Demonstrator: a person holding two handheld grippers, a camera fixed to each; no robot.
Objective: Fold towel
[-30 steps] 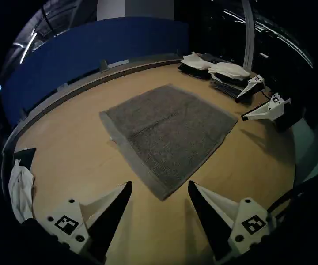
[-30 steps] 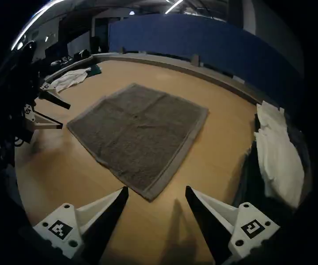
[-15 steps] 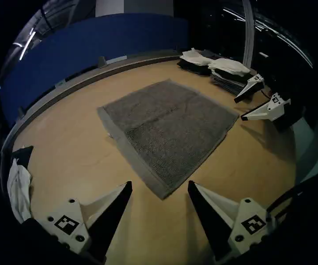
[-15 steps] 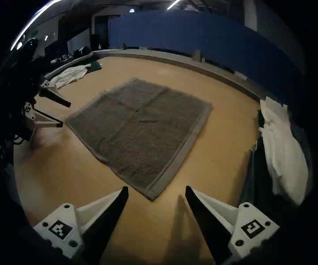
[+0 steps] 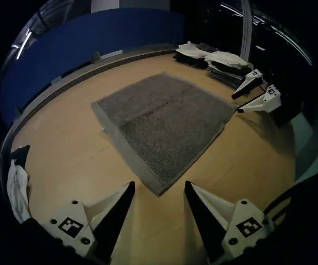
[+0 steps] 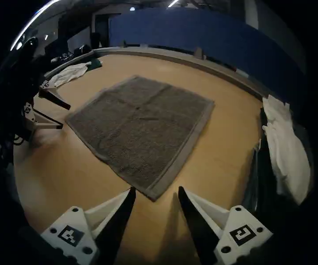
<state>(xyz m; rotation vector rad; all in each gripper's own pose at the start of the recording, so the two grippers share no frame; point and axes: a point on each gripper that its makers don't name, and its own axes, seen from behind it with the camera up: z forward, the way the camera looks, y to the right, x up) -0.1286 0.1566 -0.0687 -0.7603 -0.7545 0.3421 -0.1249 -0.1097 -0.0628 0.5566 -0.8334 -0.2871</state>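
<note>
- Left gripper (image 5: 159, 183), nearest in the left gripper view: two white wedge-shaped fingers with black inner faces, spread apart and gripping nothing; one near corner of the towel lies in the gap between them
- Right gripper (image 6: 157, 189), nearest in the right gripper view: the same build, fingers parted and empty, with another towel corner in the gap; that gap is narrower than half a second ago, and both grippers have drawn closer to their corners
- Grey square terry towel with a paler woven border (image 5: 163, 119) (image 6: 141, 128): spread flat and unfolded in the middle of the light wooden tabletop (image 5: 70, 150) (image 6: 221, 150); faint crease lines cross its centre
- Beyond the towel, each view shows the opposite gripper held at the table edge, also parted: the right one (image 5: 235, 104), the left one (image 6: 65, 117)
- Stacks of folded white and dark cloths (image 5: 221, 62) (image 6: 287, 150) at one side of the table; a crumpled white cloth (image 5: 15, 190) (image 6: 70, 73) at the other
- Farthest: a dark blue partition wall (image 5: 92, 39) (image 6: 212, 35) along the table's back edge
</note>
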